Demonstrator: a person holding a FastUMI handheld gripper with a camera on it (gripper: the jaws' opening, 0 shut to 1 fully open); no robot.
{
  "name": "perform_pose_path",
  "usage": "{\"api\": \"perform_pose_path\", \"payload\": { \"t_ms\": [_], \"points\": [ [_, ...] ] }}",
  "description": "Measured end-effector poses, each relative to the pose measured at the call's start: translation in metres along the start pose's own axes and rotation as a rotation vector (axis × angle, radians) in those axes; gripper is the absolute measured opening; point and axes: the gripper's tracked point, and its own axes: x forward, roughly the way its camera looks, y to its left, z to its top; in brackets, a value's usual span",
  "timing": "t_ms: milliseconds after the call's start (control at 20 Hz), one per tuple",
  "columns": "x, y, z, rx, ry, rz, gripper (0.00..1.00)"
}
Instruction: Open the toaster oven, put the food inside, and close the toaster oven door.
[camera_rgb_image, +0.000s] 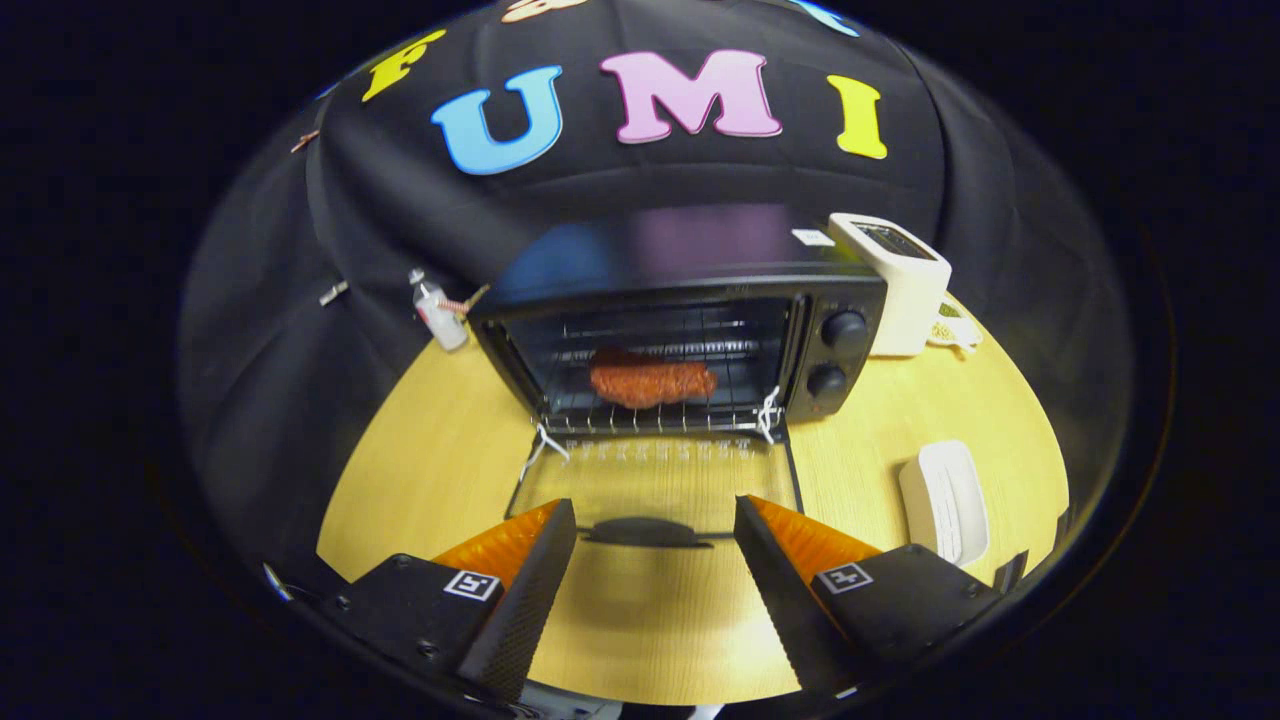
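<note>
A black toaster oven (690, 330) stands on the wooden table (430, 460) with its glass door (655, 480) folded down flat toward me. A reddish-brown piece of food (652, 383) lies on the wire rack inside. The door's dark handle (647, 531) sits at the door's near edge, between my two fingertips. My gripper (655, 520) is open, its fingers spread to either side of the handle, with nothing pressed between them.
A white toaster (895, 280) stands right of the oven. A white oblong dish (945, 500) lies on the table to the right of the door. A small clear bottle (437, 310) stands left of the oven. Black cloth walls close the back.
</note>
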Motion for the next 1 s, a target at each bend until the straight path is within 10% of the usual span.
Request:
{"api": "perform_pose_path", "payload": {
  "t_ms": [1000],
  "points": [
    [0.089, 0.001, -0.087, 0.014, 0.254, -0.122, 0.99]
  ]
}}
